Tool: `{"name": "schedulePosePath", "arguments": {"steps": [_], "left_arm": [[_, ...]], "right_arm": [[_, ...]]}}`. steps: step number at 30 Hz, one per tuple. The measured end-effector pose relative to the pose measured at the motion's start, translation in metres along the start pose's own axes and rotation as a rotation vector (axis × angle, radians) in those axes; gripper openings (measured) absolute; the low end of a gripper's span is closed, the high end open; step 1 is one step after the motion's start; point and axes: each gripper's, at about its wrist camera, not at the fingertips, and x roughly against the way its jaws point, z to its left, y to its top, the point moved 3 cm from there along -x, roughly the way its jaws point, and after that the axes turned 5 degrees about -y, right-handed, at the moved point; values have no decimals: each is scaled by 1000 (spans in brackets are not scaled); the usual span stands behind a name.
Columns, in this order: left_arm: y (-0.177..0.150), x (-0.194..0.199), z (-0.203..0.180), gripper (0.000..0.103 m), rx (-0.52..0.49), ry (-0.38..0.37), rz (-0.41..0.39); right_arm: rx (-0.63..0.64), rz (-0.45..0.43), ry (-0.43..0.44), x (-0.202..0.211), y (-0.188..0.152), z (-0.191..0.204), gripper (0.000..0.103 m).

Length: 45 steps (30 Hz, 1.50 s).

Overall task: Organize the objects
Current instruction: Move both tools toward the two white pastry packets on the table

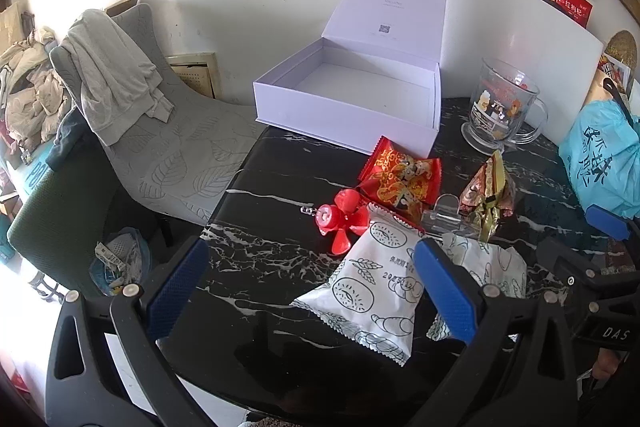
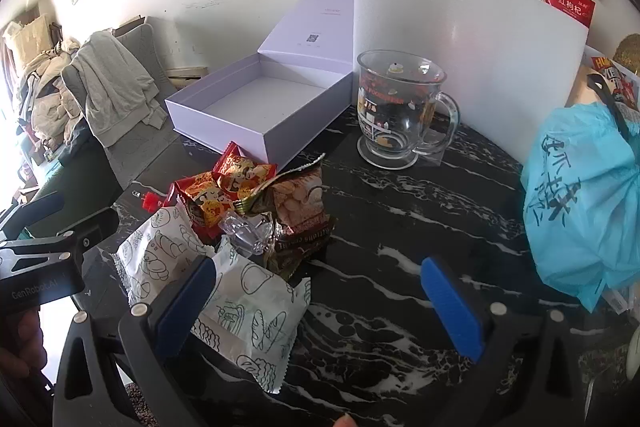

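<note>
A grey chair [image 1: 168, 147] with a pale garment [image 1: 112, 75] draped over its back stands left of the black marbled tabletop [image 1: 280, 187]. At the far left of the tabletop sits an open white box [image 1: 352, 99], empty, its lid [image 1: 392, 7] propped upright behind it. In front of the box lies the clutter: a red plastic fan [image 1: 340, 219], a red-and-gold snack packet [image 1: 400, 179], a clear clip [image 1: 444, 215], a brown-and-gold packet [image 1: 488, 191] and, nearest, two white bread-print packets [image 1: 376, 287] (one overlapping the other). Right of the box stands a printed glass mug [image 2: 400, 107], before a white board [image 2: 460, 47]. A blue plastic bag [image 2: 580, 203] slumps at the far right. The left gripper [image 1: 308, 291] hovers with its jaws wide, holding nothing; the right gripper [image 2: 320, 307] likewise has its jaws wide and empty.
</note>
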Motion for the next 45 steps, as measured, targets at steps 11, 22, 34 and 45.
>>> {"name": "schedulePosePath", "arguments": {"steps": [11,22,34,45], "left_arm": [[-2,-1,-3,103,-12,-17,10],[-5,-5,-7,103,-13,-52,28],[-9,-6,-10,103,-19,-54,34],[-15,-13,-11,103,-13,-70,68]], "right_arm": [[-9,0,-2,-1,-3,-2,103],[-23,7,-12,0,-8,-6,103],[-36,12,-5,0,-14,-9,103],[-35,29,4,-3,-18,-8,103]]}}
